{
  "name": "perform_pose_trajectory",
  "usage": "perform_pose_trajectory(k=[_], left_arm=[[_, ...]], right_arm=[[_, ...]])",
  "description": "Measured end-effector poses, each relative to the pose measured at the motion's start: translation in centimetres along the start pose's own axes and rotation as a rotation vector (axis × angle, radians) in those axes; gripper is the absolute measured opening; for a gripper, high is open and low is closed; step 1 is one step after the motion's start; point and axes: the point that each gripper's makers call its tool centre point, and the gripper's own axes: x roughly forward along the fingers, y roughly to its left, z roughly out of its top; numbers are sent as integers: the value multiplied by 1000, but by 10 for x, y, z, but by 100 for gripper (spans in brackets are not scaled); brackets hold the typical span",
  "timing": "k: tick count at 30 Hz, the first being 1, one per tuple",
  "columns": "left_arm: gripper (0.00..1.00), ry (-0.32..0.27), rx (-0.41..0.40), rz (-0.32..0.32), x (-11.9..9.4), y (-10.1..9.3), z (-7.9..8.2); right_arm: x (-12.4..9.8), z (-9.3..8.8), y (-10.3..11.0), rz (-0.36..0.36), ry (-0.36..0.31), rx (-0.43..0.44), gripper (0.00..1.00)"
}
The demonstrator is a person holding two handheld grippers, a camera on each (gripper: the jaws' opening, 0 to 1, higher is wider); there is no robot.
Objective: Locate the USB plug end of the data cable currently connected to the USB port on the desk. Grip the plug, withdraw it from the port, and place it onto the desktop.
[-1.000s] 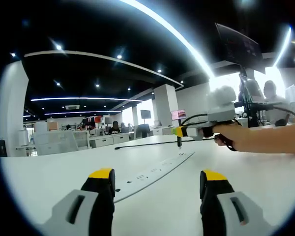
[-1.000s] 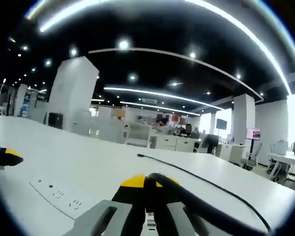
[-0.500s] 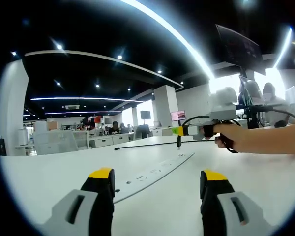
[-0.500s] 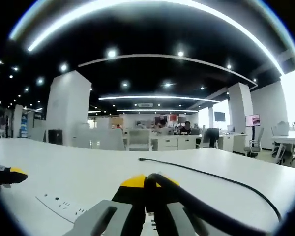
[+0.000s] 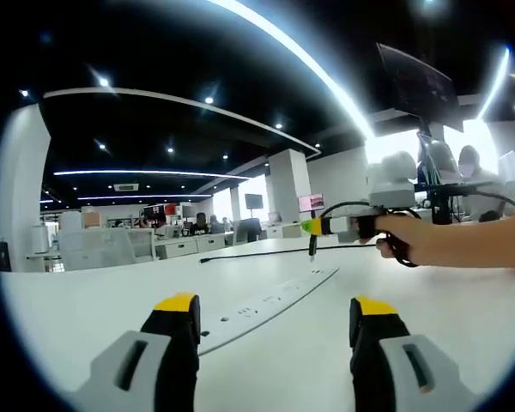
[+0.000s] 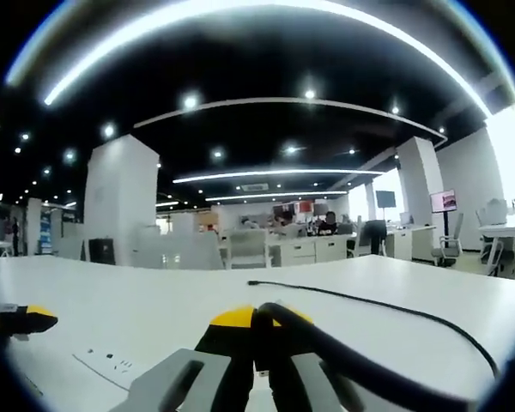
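Note:
In the left gripper view my left gripper (image 5: 275, 319) stands open low over the white desk (image 5: 463, 318), nothing between its yellow-tipped jaws. Further off, my right gripper (image 5: 316, 227) comes in from the right, held by a person's hand (image 5: 421, 242). It is shut on the black USB plug (image 5: 312, 246), which hangs just above the far end of the flush port strip (image 5: 266, 305). In the right gripper view my right gripper (image 6: 256, 319) is shut on the plug's black cable (image 6: 360, 365), which trails off to the lower right. The port strip (image 6: 112, 364) lies at lower left.
The cable's loose run (image 5: 266, 251) lies across the desk, ending at a small connector (image 6: 251, 282). A monitor on a stand (image 5: 416, 86) rises at the right. My left gripper's tip (image 6: 27, 319) shows at the left edge. Office desks and chairs stand far behind.
My right gripper has risen slightly with the plug, and its view has levelled out, the port strip sliding lower in it. My left gripper has not moved.

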Motion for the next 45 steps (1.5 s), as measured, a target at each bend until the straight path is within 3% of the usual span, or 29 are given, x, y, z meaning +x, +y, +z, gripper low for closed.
perform_pose_trajectory(k=[9, 32, 45], left_arm=[[71, -7, -8, -2, 0, -1, 1], [71, -20, -16, -15, 1, -2, 2], [71, -17, -6, -30, 0, -7, 1]], right_arm=[[-18, 31, -9, 7, -52, 51, 6], [-49, 52, -3, 71, -89, 71, 6], [-70, 45, -1, 106, -65, 34, 6]])
